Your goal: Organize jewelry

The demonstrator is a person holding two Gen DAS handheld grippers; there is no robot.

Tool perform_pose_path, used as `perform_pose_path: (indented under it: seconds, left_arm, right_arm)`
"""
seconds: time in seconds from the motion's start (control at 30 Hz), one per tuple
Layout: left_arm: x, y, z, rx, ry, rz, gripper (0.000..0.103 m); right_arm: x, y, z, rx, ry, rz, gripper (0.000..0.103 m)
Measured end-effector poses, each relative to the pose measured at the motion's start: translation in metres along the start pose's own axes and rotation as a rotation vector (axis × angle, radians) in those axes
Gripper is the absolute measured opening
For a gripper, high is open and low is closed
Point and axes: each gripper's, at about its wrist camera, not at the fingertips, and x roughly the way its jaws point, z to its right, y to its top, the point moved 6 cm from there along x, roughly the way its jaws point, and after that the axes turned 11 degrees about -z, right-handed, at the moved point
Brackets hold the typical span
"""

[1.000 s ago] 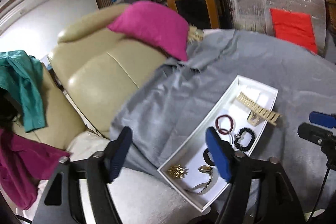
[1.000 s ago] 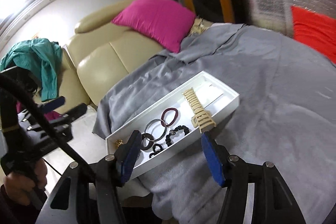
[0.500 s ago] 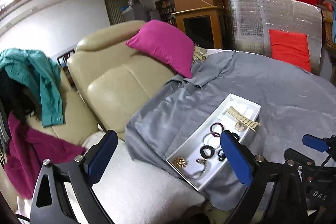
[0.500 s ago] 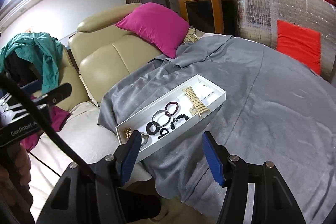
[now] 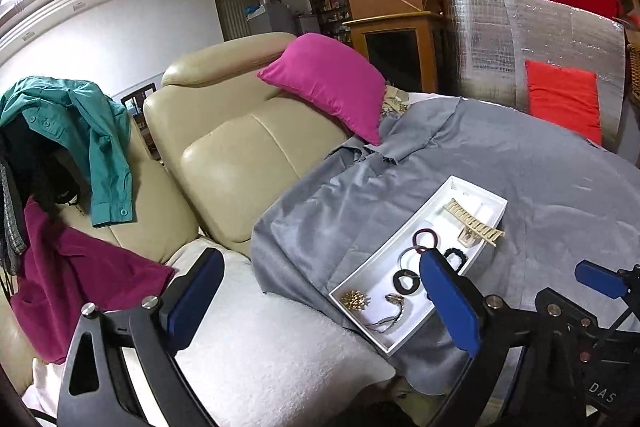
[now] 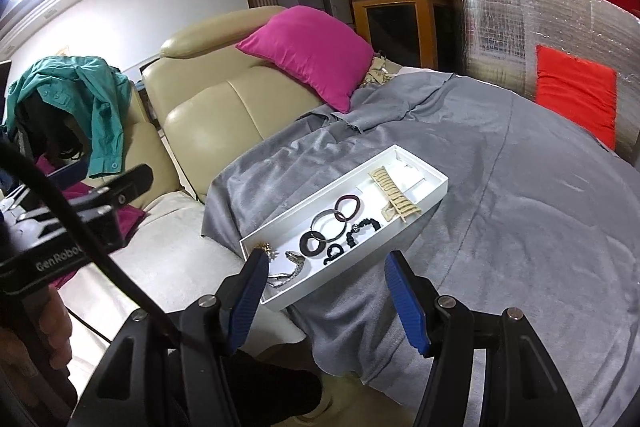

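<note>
A long white tray (image 5: 384, 251) (image 6: 434, 189) lies on a grey cloth. In it are a gold brooch (image 5: 354, 301), a silver watch (image 5: 394, 313) (image 6: 288, 269), dark rings and hair ties (image 6: 330, 227), and a beige hair claw (image 5: 474, 223) (image 6: 396, 197) resting over the tray's edge. My left gripper (image 5: 320, 291) is open and empty, held back from the tray. My right gripper (image 6: 326, 291) is open and empty, near the tray's near end.
The grey cloth (image 6: 520, 207) covers a bed-like surface. A beige leather sofa (image 5: 224, 147) holds a magenta pillow (image 5: 328, 83), teal and magenta clothes (image 5: 96, 131) and a white towel (image 5: 260, 347). A foil panel with a red cushion (image 5: 564, 99) stands behind.
Both grippers have pulled back and up from the tray, so it looks smaller and farther. The left jaws have spread wider. The tray's items have not moved.
</note>
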Motion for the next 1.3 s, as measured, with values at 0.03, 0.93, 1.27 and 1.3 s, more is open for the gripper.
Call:
perform_pose_path:
  seconds: [0.03,0.93,1.27,1.3]
  left_arm:
    - [0.0,-0.001,-0.001,-0.001,0.002,0.0,0.098]
    - [0.009,-0.004,-0.009,-0.011,-0.005,-0.017,0.098]
    - [0.012,-0.005,-0.013,-0.01,-0.005,-0.022,0.098]
    - [0.012,-0.006,-0.013,-0.01,-0.006,-0.022,0.098]
  right_arm:
    - [0.0,0.0,-0.001,0.0,-0.002,0.001,0.065]
    - [0.006,0.004,-0.006,0.012,0.001,-0.004,0.065]
    - [0.008,0.006,-0.01,0.014,-0.001,-0.003,0.065]
    - [0.008,0.006,-0.01,0.014,0.0,-0.003,0.065]
